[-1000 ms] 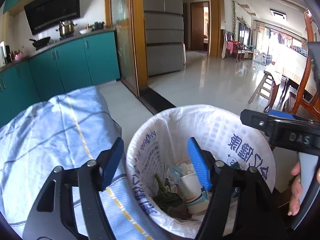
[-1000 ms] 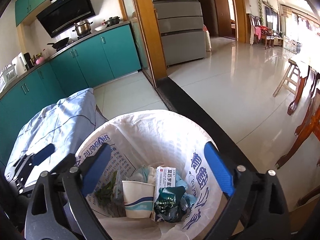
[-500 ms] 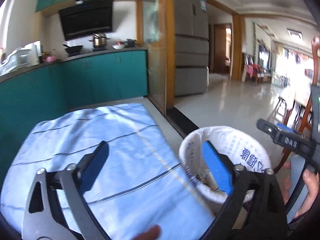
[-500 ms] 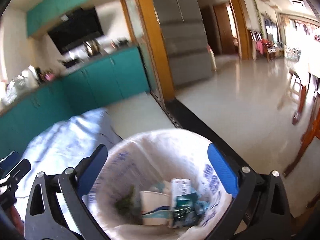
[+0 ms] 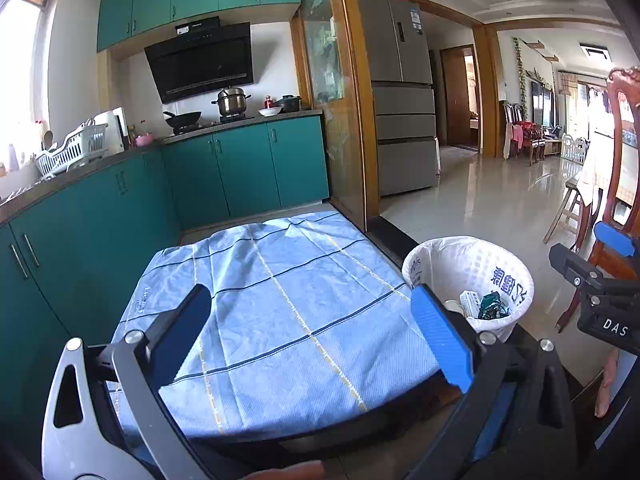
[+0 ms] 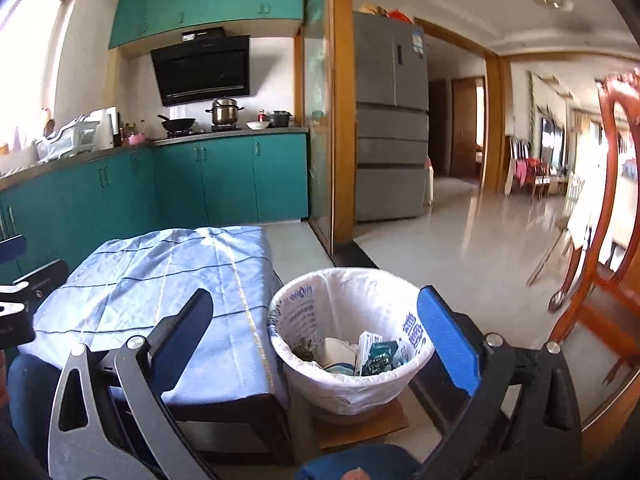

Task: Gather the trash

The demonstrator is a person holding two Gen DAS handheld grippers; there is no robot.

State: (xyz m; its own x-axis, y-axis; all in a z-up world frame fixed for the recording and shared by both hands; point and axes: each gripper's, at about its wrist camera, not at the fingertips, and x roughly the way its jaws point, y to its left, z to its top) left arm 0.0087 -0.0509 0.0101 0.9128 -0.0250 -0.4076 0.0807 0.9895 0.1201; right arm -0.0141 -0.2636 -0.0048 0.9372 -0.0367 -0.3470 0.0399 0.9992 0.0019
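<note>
A white-lined trash bin (image 6: pixel 348 384) stands on the floor right of a low table under a blue checked cloth (image 6: pixel 160 280). Inside lie a paper cup (image 6: pixel 338 354), a small carton (image 6: pixel 366 346), a green wrapper (image 6: pixel 382 354) and some greens (image 6: pixel 304 348). My right gripper (image 6: pixel 316 292) hangs open above and short of the bin, holding nothing. My left gripper (image 5: pixel 310 294) hovers over the cloth (image 5: pixel 280 292), its jaws opening with nothing between them. The bin (image 5: pixel 468 264) is to its right. Nothing lies on the cloth.
Teal cabinets (image 5: pixel 240 168) with pots on the counter run behind the table. A wooden door frame (image 5: pixel 356 120) and a grey fridge (image 5: pixel 400 120) stand beyond. A red-brown wooden chair (image 6: pixel 612 240) is close on the right. The bin rests on cardboard (image 6: pixel 360 424).
Both grippers have pulled back and up from the bin's mouth. The left one has swung left over the table and its jaws have widened. The bin now looks smaller and lower.
</note>
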